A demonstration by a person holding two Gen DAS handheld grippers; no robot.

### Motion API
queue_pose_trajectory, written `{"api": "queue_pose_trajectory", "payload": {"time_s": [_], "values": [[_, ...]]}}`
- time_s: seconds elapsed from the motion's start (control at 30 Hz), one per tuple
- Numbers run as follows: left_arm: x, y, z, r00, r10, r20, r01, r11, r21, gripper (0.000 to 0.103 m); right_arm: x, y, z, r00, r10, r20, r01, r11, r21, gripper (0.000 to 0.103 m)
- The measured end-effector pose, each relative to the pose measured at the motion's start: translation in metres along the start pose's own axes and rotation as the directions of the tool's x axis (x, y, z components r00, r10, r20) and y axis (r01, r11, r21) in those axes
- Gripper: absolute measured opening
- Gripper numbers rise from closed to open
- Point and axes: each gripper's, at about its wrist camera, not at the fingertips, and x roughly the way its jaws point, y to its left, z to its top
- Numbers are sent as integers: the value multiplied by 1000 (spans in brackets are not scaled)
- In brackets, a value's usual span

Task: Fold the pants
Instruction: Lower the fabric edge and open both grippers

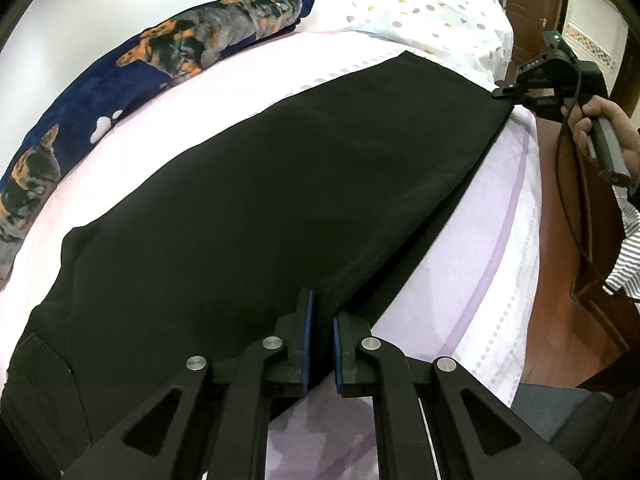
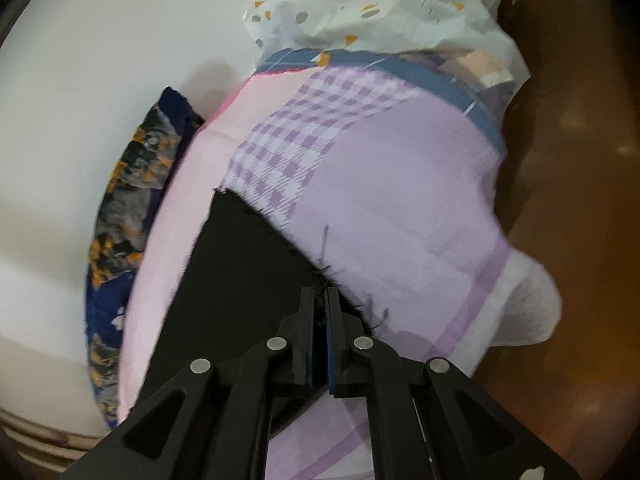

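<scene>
Blue pads [image 1: 307, 336] of the left gripper [image 1: 323, 334] pinch the pants [image 1: 280, 184] along their near edge while the right gripper [image 2: 319, 320] clamps the frayed hem, both closed tight, likely to stretch the cloth flat across the bed [image 1: 500, 248] for folding.

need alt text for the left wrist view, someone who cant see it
The left gripper is shut on the near edge of black pants spread along a pink bed sheet. The right gripper pinches their far corner.
</scene>
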Motion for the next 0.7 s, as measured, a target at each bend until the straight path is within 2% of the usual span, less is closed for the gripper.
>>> {"api": "queue_pose_trajectory", "payload": {"time_s": [0.13,0.17,0.2,0.3,0.4,0.53,0.6,0.7], "values": [[-1,3,2,1000,-31,-1,31,999,-28,19,-8,-3,2,1000,-22,-2,22,1000,16,15],[-4,4,2,999,-44,5,44,998,-37,19,-12,-2,3,999,-49,6,49,999,11,24],[-6,4,3,999,-48,9,48,998,-37,20,-17,-1,3,997,-79,22,79,997,4,29],[-15,5,2,997,-68,29,70,996,-50,28,-31,2,4,995,-80,61,81,997,-2,30],[-23,12,-2,996,-72,58,77,994,-78,39,-37,16,2,997,-38,63,40,998,-38,30],[-19,24,-10,994,-105,25,107,983,-149,39,-26,47,-10,999,-26,18,28,991,-128,30],[-13,26,-16,992,-125,-17,120,979,-166,39,-14,60,-20,999,-25,-28,21,987,-157,30],[-15,22,-23,994,-106,-16,102,985,-139,39,-1,70,-34,996,-19,-86,4,985,-170,30]]}}
